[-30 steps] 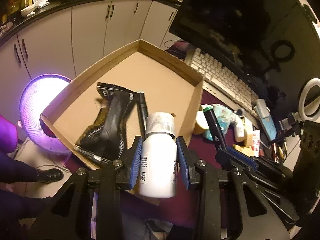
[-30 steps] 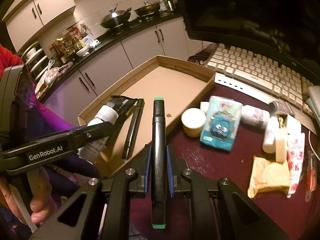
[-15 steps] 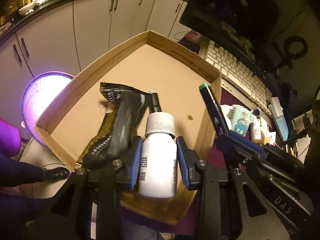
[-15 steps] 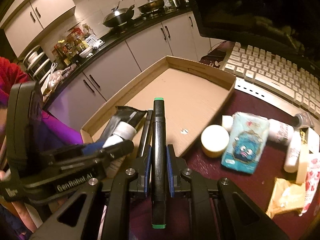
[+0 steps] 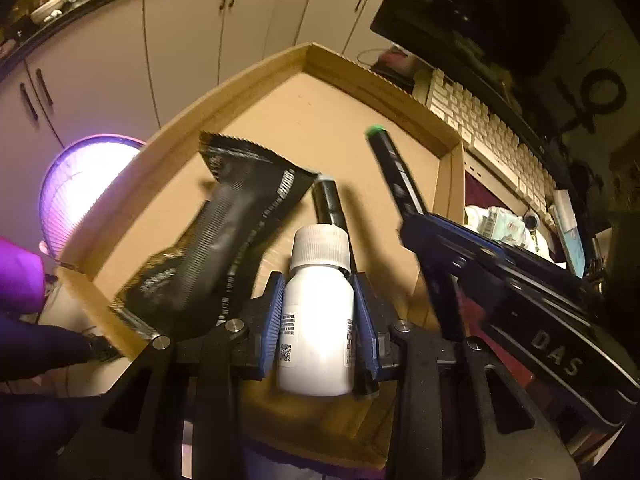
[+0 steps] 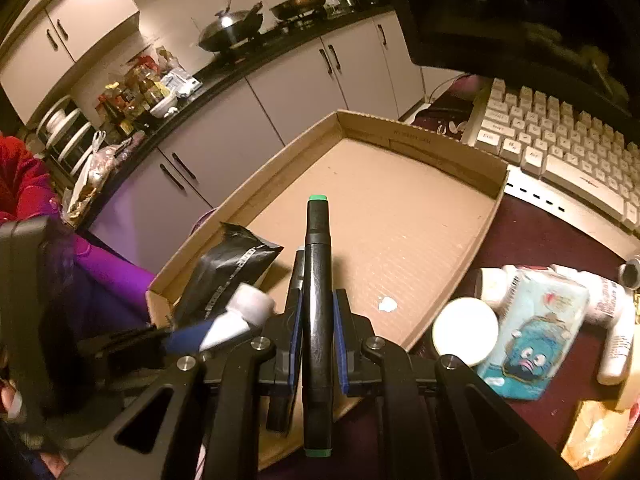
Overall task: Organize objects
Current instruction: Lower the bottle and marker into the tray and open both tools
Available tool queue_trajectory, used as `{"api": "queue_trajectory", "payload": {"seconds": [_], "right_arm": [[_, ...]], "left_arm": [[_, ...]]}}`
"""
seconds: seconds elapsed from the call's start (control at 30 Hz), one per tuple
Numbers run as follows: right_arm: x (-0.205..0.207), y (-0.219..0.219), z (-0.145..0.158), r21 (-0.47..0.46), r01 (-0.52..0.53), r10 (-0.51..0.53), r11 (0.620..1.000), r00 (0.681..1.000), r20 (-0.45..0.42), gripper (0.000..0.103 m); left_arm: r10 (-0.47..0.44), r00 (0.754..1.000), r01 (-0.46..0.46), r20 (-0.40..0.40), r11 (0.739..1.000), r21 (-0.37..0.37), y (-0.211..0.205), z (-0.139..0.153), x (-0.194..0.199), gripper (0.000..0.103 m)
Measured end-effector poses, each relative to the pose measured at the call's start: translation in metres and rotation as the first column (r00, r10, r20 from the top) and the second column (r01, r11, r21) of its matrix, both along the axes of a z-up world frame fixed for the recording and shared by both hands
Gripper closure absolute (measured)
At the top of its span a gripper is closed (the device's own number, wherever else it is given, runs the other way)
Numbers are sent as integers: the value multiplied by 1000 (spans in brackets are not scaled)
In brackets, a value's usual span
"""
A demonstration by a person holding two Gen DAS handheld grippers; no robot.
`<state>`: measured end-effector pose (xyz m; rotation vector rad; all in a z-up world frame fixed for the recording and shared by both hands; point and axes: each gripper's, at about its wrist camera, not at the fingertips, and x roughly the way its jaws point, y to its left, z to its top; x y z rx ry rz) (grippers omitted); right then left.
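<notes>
Both jaws loaded | left: white bottle [image 5: 316,320] | right: black marker [image 6: 318,320]

Home kitchen doubling as a desk area: pale cabinets [image 6: 224,148] under a dark counter, wok [image 6: 228,34] on the hob above them, keyboard [image 6: 560,148] and monitor [image 6: 520,12] right of cabinets.
</notes>
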<state>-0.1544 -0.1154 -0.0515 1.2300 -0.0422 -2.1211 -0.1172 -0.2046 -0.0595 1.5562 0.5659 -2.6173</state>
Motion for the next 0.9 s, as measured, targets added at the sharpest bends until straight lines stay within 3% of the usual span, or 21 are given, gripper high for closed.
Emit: {"api": "queue_trajectory", "payload": {"seconds": [0.23, 0.57, 0.9], "right_arm": [[-6, -11, -16, 19, -2, 1, 1000, 1000, 31, 89], [-15, -10, -20, 62, 61, -61, 996, 998, 2, 89], [-16, -19, -30, 73, 46, -47, 996, 999, 17, 89]], "left_arm": [[2, 1000, -2, 7, 1000, 3, -3, -6, -3, 69], [20, 1000, -20, 0, 1000, 14, -9, -7, -1, 69], [18, 1000, -18, -2, 1000, 14, -9, -7, 2, 69]]}}
